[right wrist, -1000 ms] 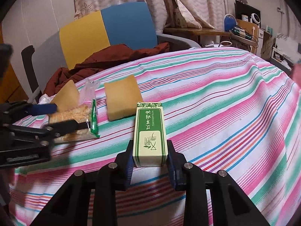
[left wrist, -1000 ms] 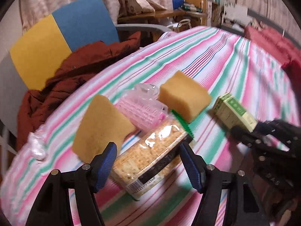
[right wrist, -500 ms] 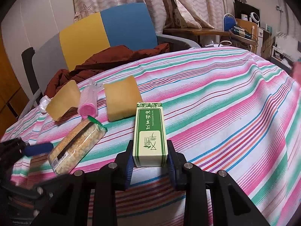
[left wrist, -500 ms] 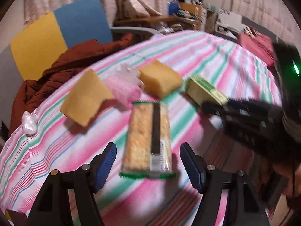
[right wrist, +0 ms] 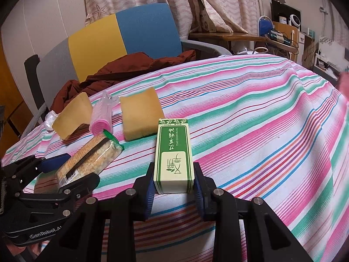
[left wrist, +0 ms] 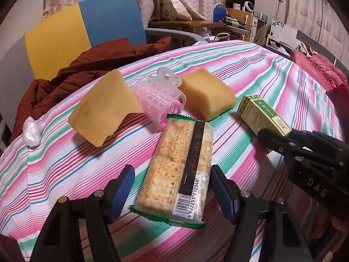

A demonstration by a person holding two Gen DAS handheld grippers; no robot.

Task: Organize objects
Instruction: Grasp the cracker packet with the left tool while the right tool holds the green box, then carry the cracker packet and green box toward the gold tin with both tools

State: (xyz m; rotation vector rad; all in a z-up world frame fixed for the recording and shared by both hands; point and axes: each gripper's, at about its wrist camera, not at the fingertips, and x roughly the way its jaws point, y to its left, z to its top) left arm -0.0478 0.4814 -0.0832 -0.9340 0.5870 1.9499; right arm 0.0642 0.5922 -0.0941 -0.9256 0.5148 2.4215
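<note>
A cracker packet [left wrist: 176, 168] lies on the striped tablecloth [left wrist: 272, 80] between the blue pads of my left gripper [left wrist: 172, 192], which is open around its near end. In the right wrist view the packet [right wrist: 89, 159] sits inside the left gripper [right wrist: 72, 170]. My right gripper [right wrist: 173, 187] is shut on a green and cream box [right wrist: 173, 152], also seen in the left wrist view [left wrist: 261, 114]. Two yellow sponges [left wrist: 102, 109] [left wrist: 207, 93] and a pink roller case [left wrist: 161, 96] lie behind the packet.
A crumpled plastic wad [left wrist: 32, 132] sits at the cloth's left edge. A chair with a yellow and blue back [right wrist: 122, 41] and a rust-red jacket [left wrist: 72, 78] stands behind the table. A cluttered desk [right wrist: 257, 37] is at the back right.
The left gripper has come back close around the cracker packet, which now lies lengthwise between its pads. The right gripper has stayed still, holding the green box.
</note>
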